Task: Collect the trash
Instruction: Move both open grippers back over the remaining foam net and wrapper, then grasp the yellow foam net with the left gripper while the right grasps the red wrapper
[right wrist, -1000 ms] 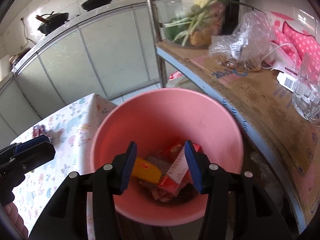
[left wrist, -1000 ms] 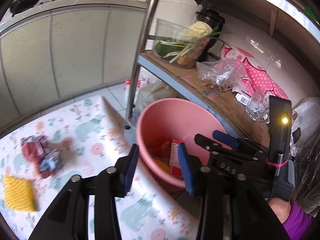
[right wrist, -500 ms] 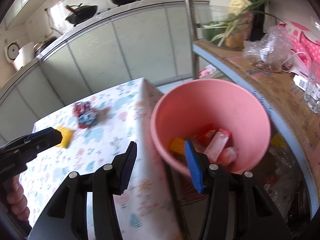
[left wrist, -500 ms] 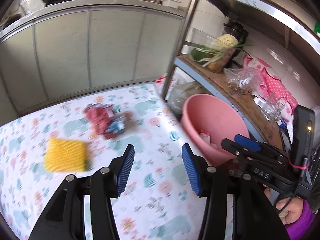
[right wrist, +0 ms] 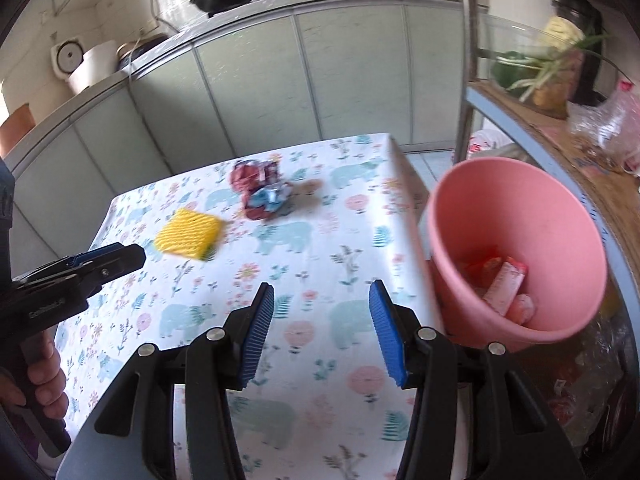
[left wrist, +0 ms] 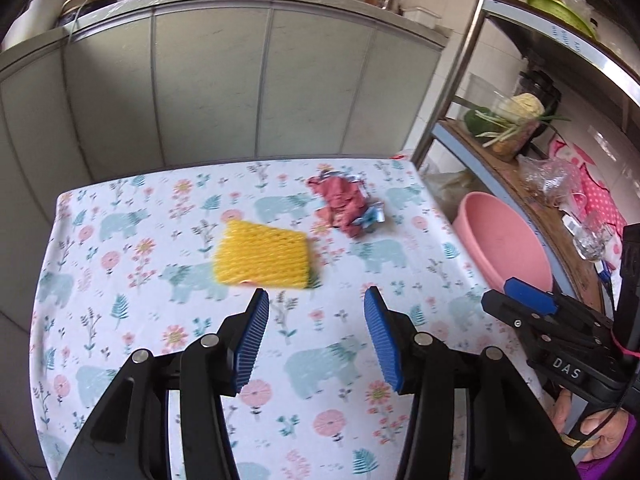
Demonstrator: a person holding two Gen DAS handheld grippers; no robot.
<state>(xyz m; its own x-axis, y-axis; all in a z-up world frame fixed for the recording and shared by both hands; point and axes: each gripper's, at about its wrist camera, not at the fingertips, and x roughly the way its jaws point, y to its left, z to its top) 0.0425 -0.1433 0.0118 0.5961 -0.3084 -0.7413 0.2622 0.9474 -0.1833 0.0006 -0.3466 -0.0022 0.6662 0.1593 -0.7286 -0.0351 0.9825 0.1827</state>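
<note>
A yellow foam net (left wrist: 262,256) lies on the flowered tablecloth (left wrist: 160,320), just beyond my open, empty left gripper (left wrist: 316,312). A crumpled red and blue wrapper (left wrist: 346,210) lies farther back to the right. In the right wrist view the net (right wrist: 188,238) and the wrapper (right wrist: 260,194) lie far ahead. My right gripper (right wrist: 320,308) is open and empty over the table's right part. The pink bucket (right wrist: 516,216) stands off the table's right edge and holds several red and white wrappers (right wrist: 502,288). The bucket also shows in the left wrist view (left wrist: 504,236).
A metal rack (left wrist: 452,68) with a cardboard-lined shelf (right wrist: 560,140) stands right of the table, holding vegetables in a glass bowl (left wrist: 508,128) and plastic bags. Kitchen cabinets (left wrist: 240,92) with woks on top run along the back.
Both grippers have swung left from over the pink bucket to over the table. The yellow net and the crumpled wrapper came into the middle of both views. Both stay open.
</note>
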